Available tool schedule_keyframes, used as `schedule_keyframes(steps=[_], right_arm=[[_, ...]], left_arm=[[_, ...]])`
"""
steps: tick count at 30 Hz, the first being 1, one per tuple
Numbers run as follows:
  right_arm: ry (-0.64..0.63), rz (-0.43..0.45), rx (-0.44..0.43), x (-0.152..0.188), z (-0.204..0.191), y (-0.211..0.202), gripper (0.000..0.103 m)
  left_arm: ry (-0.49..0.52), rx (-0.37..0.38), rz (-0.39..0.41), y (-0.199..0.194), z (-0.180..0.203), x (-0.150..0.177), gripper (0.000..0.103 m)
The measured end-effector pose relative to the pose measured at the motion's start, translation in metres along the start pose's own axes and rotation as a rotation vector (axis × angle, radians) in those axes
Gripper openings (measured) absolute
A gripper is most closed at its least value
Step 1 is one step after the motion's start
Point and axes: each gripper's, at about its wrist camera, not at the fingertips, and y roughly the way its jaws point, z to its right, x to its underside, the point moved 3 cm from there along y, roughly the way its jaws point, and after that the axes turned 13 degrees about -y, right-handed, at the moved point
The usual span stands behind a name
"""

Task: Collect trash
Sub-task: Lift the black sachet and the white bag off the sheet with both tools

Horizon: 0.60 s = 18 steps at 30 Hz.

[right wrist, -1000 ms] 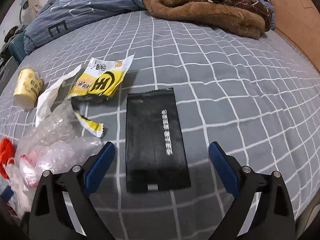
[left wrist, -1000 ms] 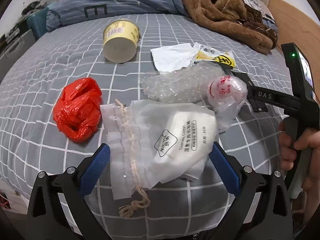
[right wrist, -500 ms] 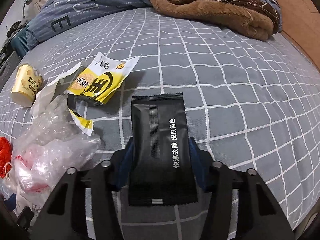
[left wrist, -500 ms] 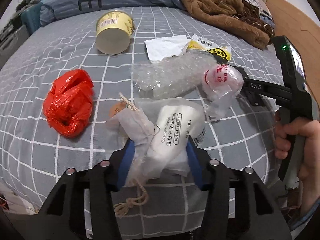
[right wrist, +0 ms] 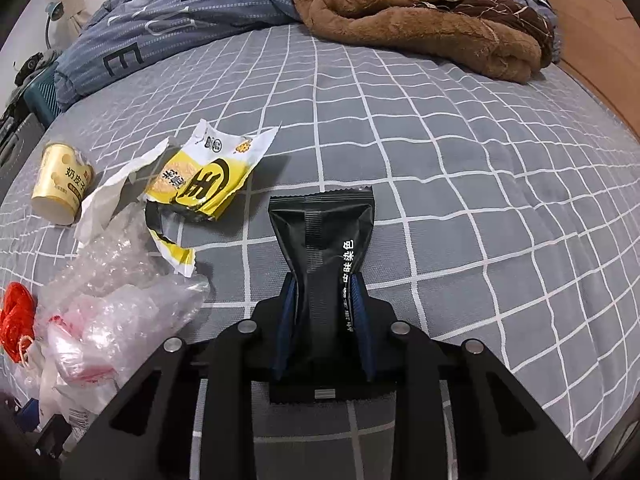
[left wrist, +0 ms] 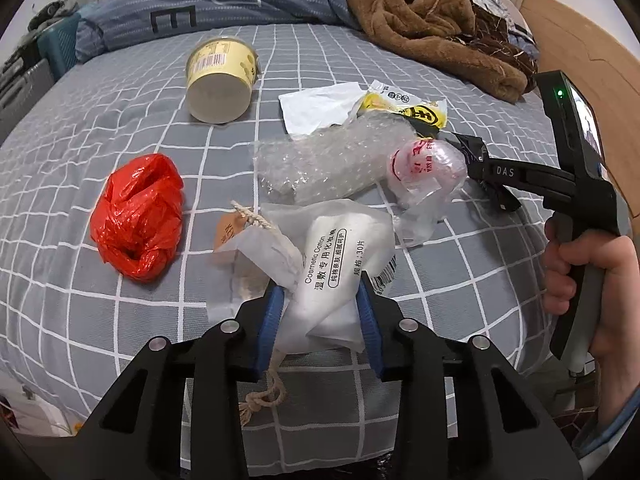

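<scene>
On the grey checked bed, my left gripper (left wrist: 319, 292) has its jaws closing on a white cotton-pad bag (left wrist: 336, 248) with a drawstring; the blue pads press its bunched sides. My right gripper (right wrist: 324, 284) has its jaws closing on a black sachet (right wrist: 320, 224), pinched into a waist between the pads. A red plastic bag (left wrist: 138, 216) lies to the left. A yellow cup (left wrist: 220, 80) lies on its side farther back. Bubble wrap (left wrist: 328, 160), a clear bag with red print (left wrist: 428, 164), white paper (left wrist: 320, 106) and a torn yellow wrapper (right wrist: 204, 184) lie between the two grippers.
A brown fleece blanket (right wrist: 420, 12) and a blue quilt (left wrist: 224, 4) are heaped at the far end of the bed. A person's hand (left wrist: 580, 264) holds the right gripper's handle at the right. The bed's near edge runs just under both grippers.
Both grippers went from wide open to closed in on their items. The white bag is now bunched up and the black sachet squeezed narrow. Neither hand has shifted much.
</scene>
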Motion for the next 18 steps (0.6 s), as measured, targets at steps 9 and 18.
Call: schedule_keyframes(steps=[9,18], right_arm=[[-0.005,0.016,0.000,0.000,-0.003,-0.011,0.026],[-0.016,0.025,-0.008,0.002,-0.011,-0.020,0.026]], left_arm=[[0.031,-0.016,0.010,0.003,0.004,0.004,0.036],[0.058,-0.063,0.009,0.013,0.004,0.009,0.045]])
